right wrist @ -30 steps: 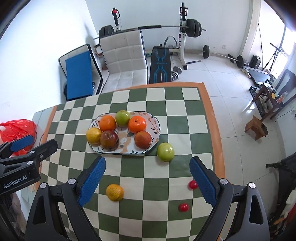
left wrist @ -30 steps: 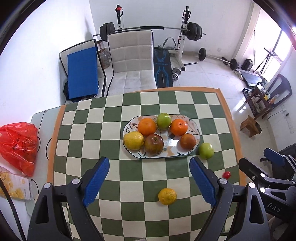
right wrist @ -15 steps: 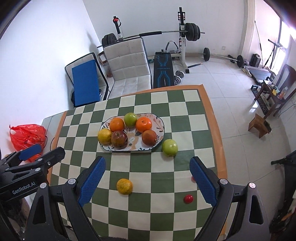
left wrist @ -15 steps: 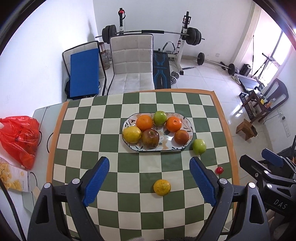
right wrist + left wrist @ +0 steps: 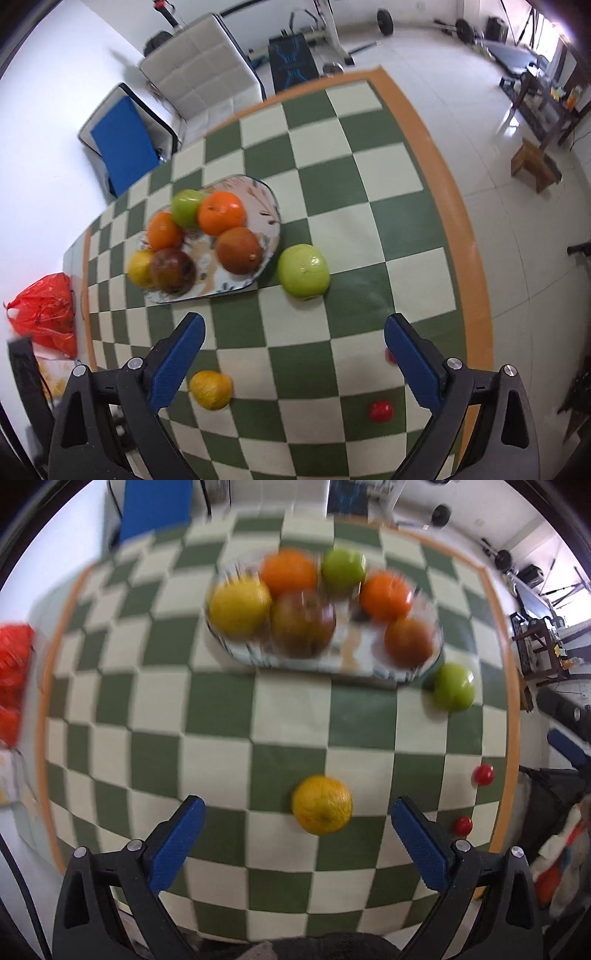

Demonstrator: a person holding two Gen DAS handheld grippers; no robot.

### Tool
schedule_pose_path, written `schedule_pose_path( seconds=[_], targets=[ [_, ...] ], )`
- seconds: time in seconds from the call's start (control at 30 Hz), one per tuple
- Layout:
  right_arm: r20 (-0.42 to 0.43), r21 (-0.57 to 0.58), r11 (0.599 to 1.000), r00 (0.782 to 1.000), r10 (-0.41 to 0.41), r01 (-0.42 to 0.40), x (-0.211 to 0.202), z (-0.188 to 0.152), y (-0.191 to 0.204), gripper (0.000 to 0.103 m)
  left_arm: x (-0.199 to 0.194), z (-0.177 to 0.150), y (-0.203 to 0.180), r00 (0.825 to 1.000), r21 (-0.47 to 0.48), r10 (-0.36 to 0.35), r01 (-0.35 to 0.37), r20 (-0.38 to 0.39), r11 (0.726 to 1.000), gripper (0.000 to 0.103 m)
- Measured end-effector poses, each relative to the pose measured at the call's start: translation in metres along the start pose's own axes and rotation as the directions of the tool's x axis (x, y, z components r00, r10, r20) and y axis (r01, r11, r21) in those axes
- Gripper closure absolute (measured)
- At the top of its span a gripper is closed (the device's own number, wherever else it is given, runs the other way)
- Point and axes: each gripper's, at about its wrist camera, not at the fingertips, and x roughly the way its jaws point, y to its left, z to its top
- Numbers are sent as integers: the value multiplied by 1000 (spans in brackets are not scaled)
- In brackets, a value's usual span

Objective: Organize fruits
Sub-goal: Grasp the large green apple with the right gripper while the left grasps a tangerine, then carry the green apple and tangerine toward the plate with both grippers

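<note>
Green-and-cream checked cloth covers the table (image 5: 369,177), where the oval plate (image 5: 269,210) near the middle already holds six fruits. A green apple (image 5: 303,270) just off its rim, a yellow-orange citrus (image 5: 322,805) and two small red fruits (image 5: 484,774) by the right edge remain loose. Both the left gripper (image 5: 297,812) and right gripper (image 5: 293,328) hover released and empty.

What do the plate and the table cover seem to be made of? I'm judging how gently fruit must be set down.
The plate looks like glazed ceramic: a pale, glossy surface with painted leaf marks and a thin hard rim. The table cover looks like soft woven cloth or vinyl, matte, with green and cream checks and an orange border; the pictures cannot settle which.
</note>
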Motion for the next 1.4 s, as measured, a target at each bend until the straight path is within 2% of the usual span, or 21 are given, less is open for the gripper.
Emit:
schedule_pose_path(
  seconds=[0.13, 0.23, 0.3, 0.37, 0.4, 0.47, 0.53, 0.63, 0.8, 0.83, 0.97, 1.07, 1.23, 1.3, 1.4],
  targets=[
    [-83, -11, 1000, 996, -23, 22, 61, 22, -8, 8, 48, -5, -4, 994, -32, -17, 14, -112, 999, 1],
    [-140, -51, 998, 989, -46, 39, 97, 34, -5, 9, 68, -6, -11, 989, -14, -21, 19, -146, 1000, 4],
    [-172, -69, 997, 984, -45, 33, 113, 37, -2, 14, 79, -4, -17, 987, 6, -25, 26, -158, 1000, 15],
    [-217, -77, 996, 975, -51, 35, 132, 38, -1, 28, 88, -5, -23, 985, 30, -21, 26, -171, 999, 44],
    [-231, -78, 996, 972, -50, 33, 138, 38, -2, 31, 91, -5, -25, 984, 46, -4, 13, -176, 999, 48],
    [-236, -72, 997, 971, -26, 9, 144, 35, -2, 45, 90, -7, -26, 988, 61, 3, 6, -156, 998, 49],
    [-234, -110, 993, 970, -67, 42, 143, 30, 5, 45, 88, -8, -24, 989, 68, 14, -4, -147, 998, 49],
    [-260, -143, 989, 963, -63, 26, 144, 14, 15, 45, 85, -12, -12, 991, 53, 12, -5, -136, 999, 49],
    [-314, -221, 975, 947, -69, -2, 140, -42, 40, 45, 85, -18, 11, 990, 26, 13, -9, -139, 1000, 49],
    [-328, -221, 975, 942, -67, -8, 141, -56, 43, 45, 85, -19, 15, 990, 21, 6, -3, -142, 1000, 50],
    [-312, -178, 984, 948, -62, 5, 143, -81, 43, 45, 84, -19, 21, 991, 28, -7, 10, -134, 1000, 50],
    [-304, -101, 995, 952, -28, -3, 145, -83, 35, 45, 85, -18, 18, 992, 27, -16, 19, -127, 999, 49],
    [-325, -92, 996, 945, -40, 11, 148, -83, 33, 45, 86, -19, 15, 991, 38, -16, 21, -130, 999, 49],
    [-334, -66, 998, 943, -12, -11, 140, -85, 31, 43, 87, -16, 16, 991, 48, -15, 21, -136, 999, 49],
    [-325, -60, 997, 946, 22, -44, 121, -94, 32, 29, 87, -10, 16, 989, 47, -23, 30, -147, 998, 49]
  ],
)
